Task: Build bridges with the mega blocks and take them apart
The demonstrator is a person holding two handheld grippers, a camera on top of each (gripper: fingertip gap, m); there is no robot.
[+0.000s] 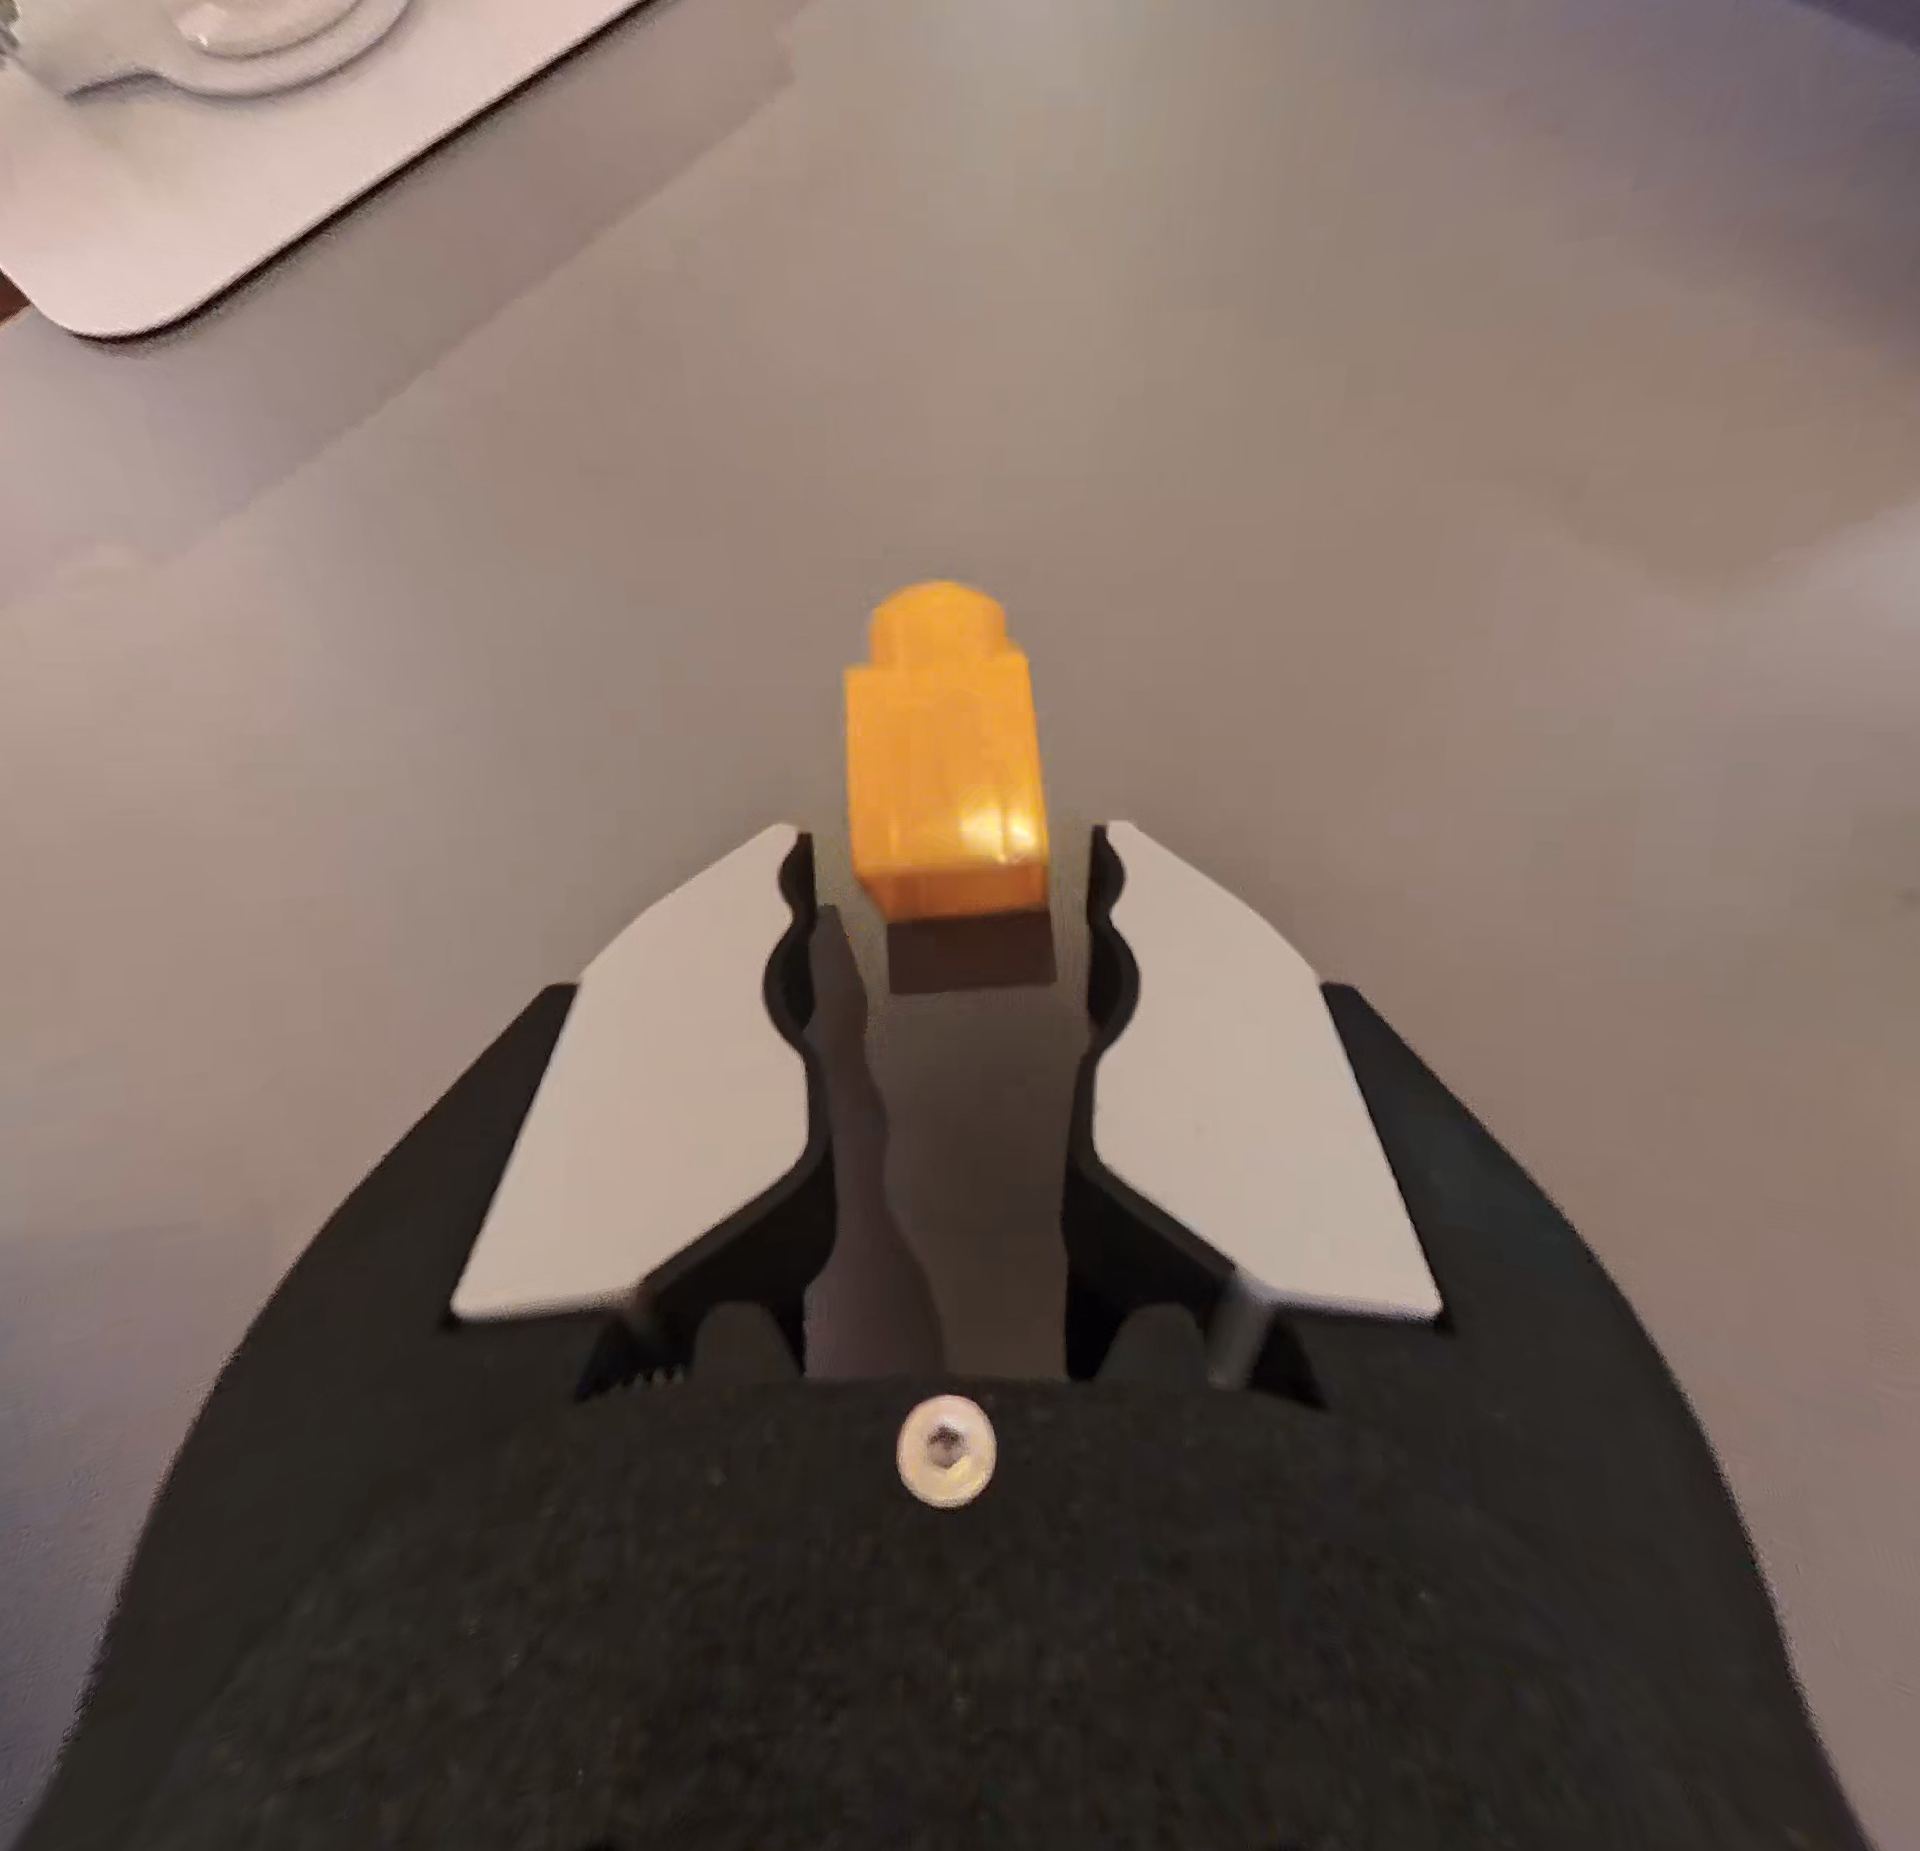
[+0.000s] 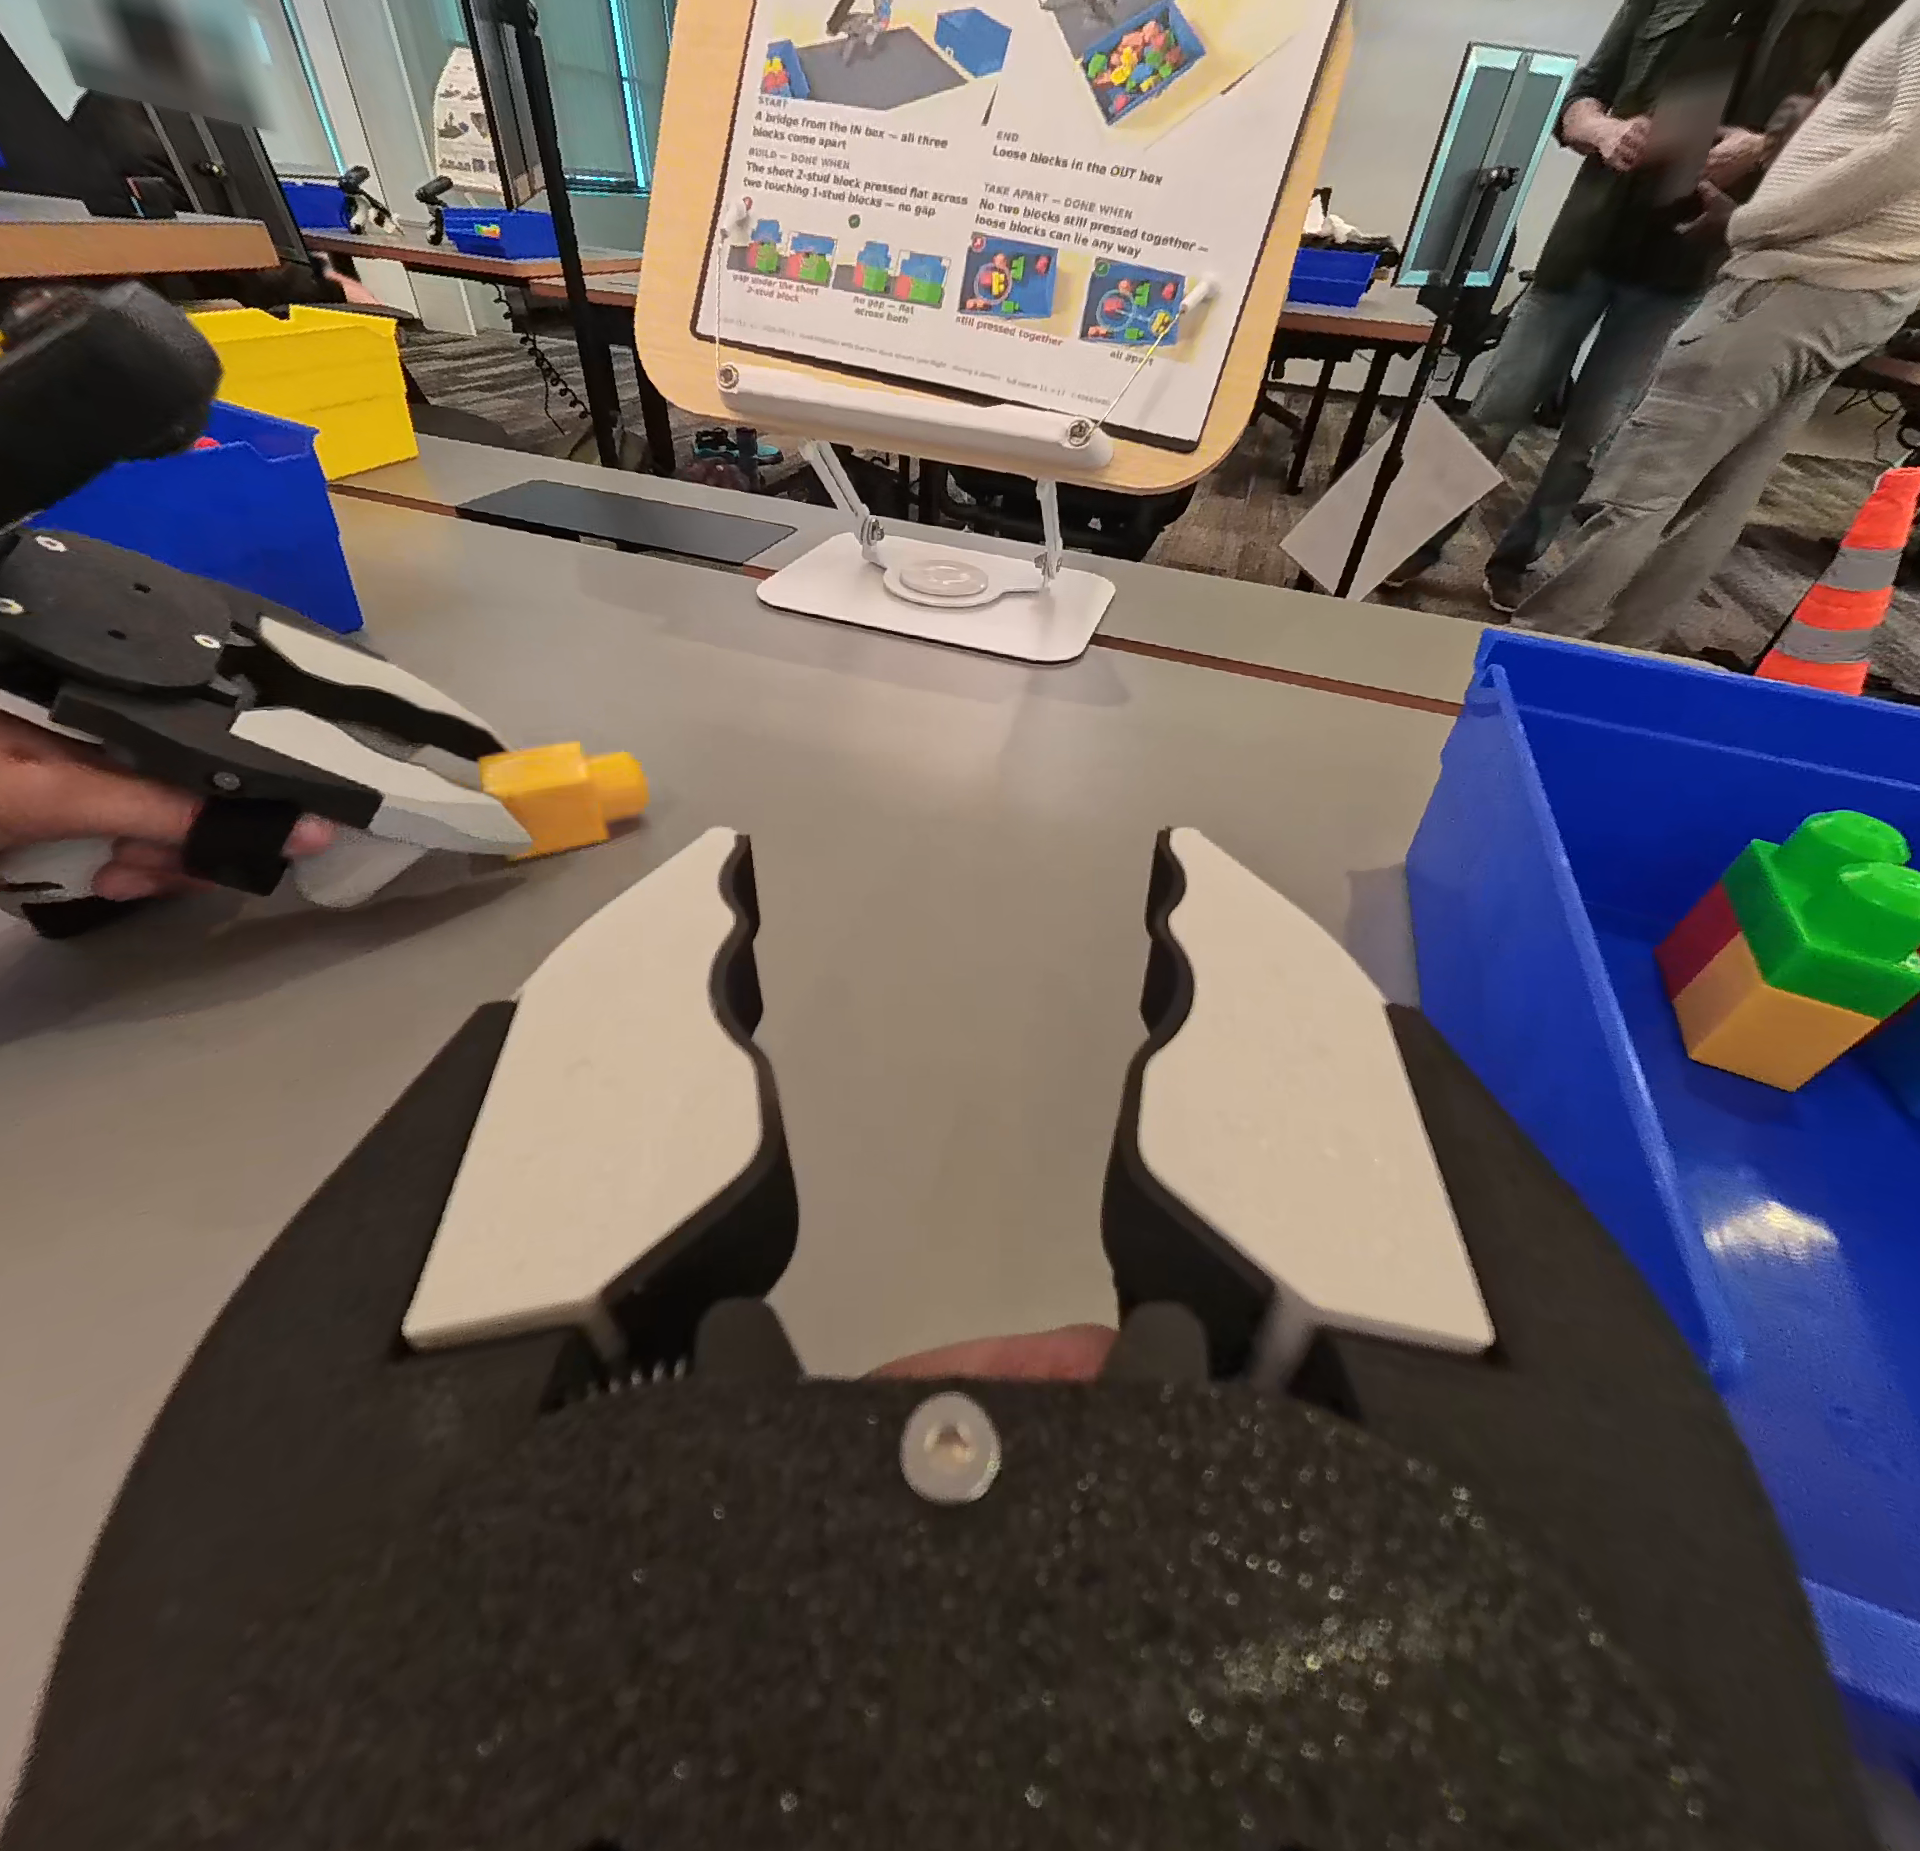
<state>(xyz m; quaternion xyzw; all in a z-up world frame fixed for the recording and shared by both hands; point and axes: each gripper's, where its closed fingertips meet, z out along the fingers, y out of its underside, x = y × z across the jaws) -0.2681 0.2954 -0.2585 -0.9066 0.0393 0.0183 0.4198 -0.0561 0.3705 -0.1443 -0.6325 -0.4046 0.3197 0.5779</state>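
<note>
Orange one-stud block (image 1: 940, 762) lies on side on grey table (image 1: 1351, 451), stud pointing away, long axis in line with left gripper (image 1: 945, 856). Left fingers part-open, flanking near end, no visible grip. Right gripper (image 2: 951, 856) wide open, empty, farther off; assembled bridge (image 2: 1808, 960) in blue bin (image 2: 1507, 918) far right.

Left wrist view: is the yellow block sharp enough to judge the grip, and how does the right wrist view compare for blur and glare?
Left wrist view: the yellow block is soft and slightly smeared, with a bright glare patch near its lower edge and a hard dark shadow beneath it. Right wrist view: mostly sharp with wide-angle bending at the edges; the block and left gripper read clearly, and there is glare on the blue bin floor.
</note>
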